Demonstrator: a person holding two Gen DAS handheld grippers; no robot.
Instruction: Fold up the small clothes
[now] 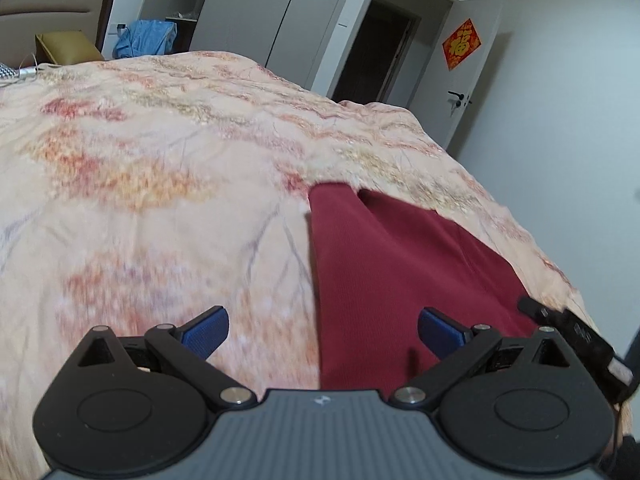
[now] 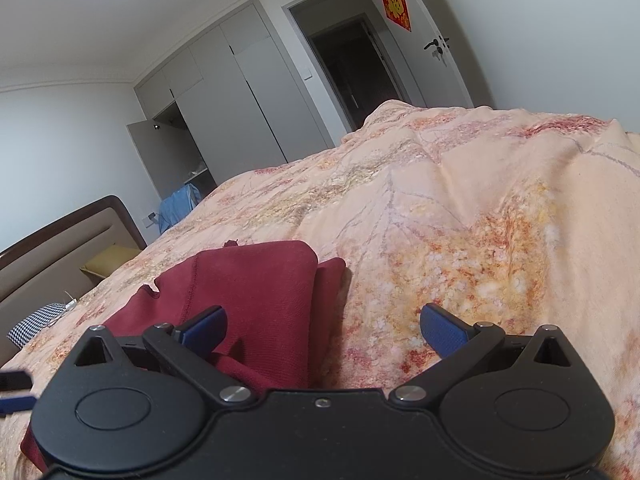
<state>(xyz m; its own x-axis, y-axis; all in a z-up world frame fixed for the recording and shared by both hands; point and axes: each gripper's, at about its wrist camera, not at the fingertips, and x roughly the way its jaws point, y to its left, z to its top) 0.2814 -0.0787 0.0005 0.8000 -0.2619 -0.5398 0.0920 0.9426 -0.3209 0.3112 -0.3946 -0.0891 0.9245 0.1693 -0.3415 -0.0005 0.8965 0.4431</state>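
A dark red garment (image 1: 400,264) lies on the peach floral bedspread (image 1: 160,152). In the left wrist view it spreads under the right half of my left gripper (image 1: 323,330), which stands open just above its near left edge, nothing between the blue pads (image 1: 208,330). The right gripper's black tip (image 1: 568,326) shows at the garment's right side. In the right wrist view the garment (image 2: 256,284) is folded over into a thick block under the left finger of my right gripper (image 2: 323,330), also open and holding nothing.
The bedspread (image 2: 460,216) is rumpled, with ridges ahead. A brown headboard (image 2: 68,240), a checked cloth (image 2: 38,322) and a yellow pillow (image 1: 68,46) sit at the bed's head. Blue clothing (image 1: 144,38), grey wardrobes (image 2: 240,92) and an open doorway (image 1: 380,52) lie beyond the bed.
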